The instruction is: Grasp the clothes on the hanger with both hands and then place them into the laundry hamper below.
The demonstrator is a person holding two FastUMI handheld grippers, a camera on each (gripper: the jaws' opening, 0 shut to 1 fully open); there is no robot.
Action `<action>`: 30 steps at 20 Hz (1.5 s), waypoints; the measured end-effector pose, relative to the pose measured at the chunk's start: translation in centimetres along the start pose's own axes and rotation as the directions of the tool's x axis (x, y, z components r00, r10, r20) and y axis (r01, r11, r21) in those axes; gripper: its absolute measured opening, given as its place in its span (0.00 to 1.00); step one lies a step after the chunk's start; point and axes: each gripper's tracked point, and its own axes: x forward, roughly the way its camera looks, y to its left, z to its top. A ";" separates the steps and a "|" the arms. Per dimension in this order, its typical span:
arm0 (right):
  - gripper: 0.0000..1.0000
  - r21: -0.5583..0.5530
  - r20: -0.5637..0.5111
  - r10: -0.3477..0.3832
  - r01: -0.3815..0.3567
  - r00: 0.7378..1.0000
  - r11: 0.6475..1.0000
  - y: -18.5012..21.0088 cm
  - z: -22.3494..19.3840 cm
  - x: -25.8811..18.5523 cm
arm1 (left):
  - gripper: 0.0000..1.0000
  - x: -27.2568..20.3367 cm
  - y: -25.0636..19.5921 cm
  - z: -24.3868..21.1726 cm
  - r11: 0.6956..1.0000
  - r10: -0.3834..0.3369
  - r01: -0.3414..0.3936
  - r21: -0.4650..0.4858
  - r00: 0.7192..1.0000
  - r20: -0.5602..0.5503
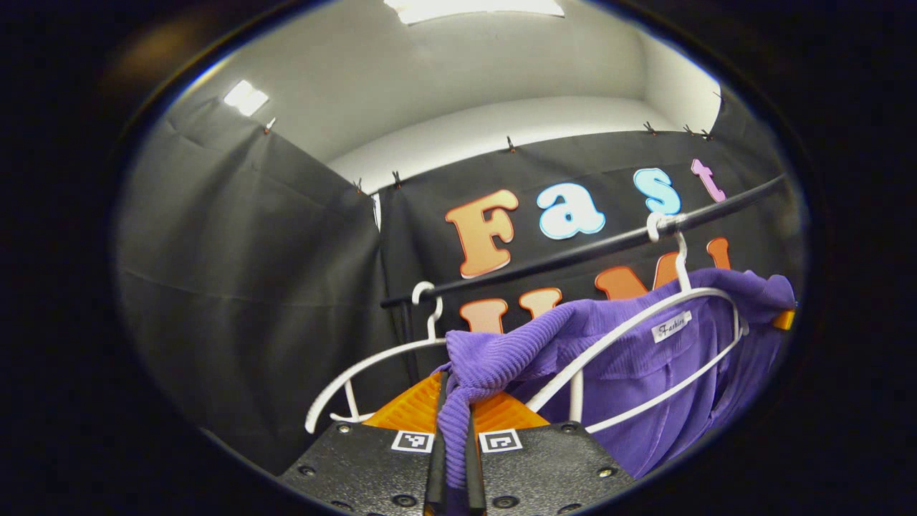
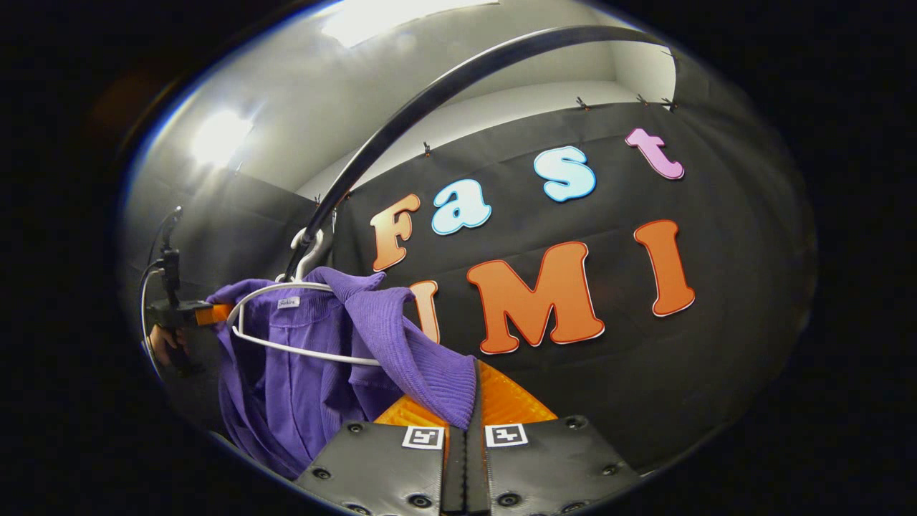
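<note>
Nearest the camera in the left gripper view, the left tongs (image 1: 454,459) are clamped on a ribbed purple fold of the garment (image 1: 645,380), which runs up from between their orange fingers (image 1: 412,408). In the right gripper view, the right tongs (image 2: 466,451) are likewise pressed together on the garment's ribbed edge, which ends between their fingers. Both grasps therefore appear made.

Just beyond and above each pair of tongs, the garment is draped over a white hanger (image 1: 706,294), its collar label showing inside the hanger's frame. A second, bare white hanger (image 1: 372,365) hangs just beside the left tongs. Farther up, both hooks sit on the black rail (image 1: 573,254). At the far edge of the right gripper view, the other gripper and a hand (image 2: 168,344) appear beyond the garment.

Judged remaining: freeing the garment from its hanger and lowering it into the hamper, which lies below the tongs.
</note>
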 end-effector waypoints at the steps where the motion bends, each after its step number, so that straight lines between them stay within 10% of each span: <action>1: 0.07 -0.003 0.006 -0.006 0.006 1.000 1.000 0.0 0.2 0.0 | 0.10 0.3 0.5 -1.7 0.999 0.004 -0.005 -0.041 1.000 -0.018; 16: 0.08 -0.057 0.141 -0.174 0.183 0.975 0.981 -3.4 4.3 4.1 | 0.12 -5.3 -2.9 -13.1 0.978 -0.002 -0.023 -0.205 0.993 -0.121; 30: 0.09 -0.067 -0.046 -0.268 0.265 0.962 0.962 -9.8 -4.2 5.2 | 0.13 -9.2 -5.2 -15.5 0.980 -0.010 -0.027 -0.197 0.983 -0.182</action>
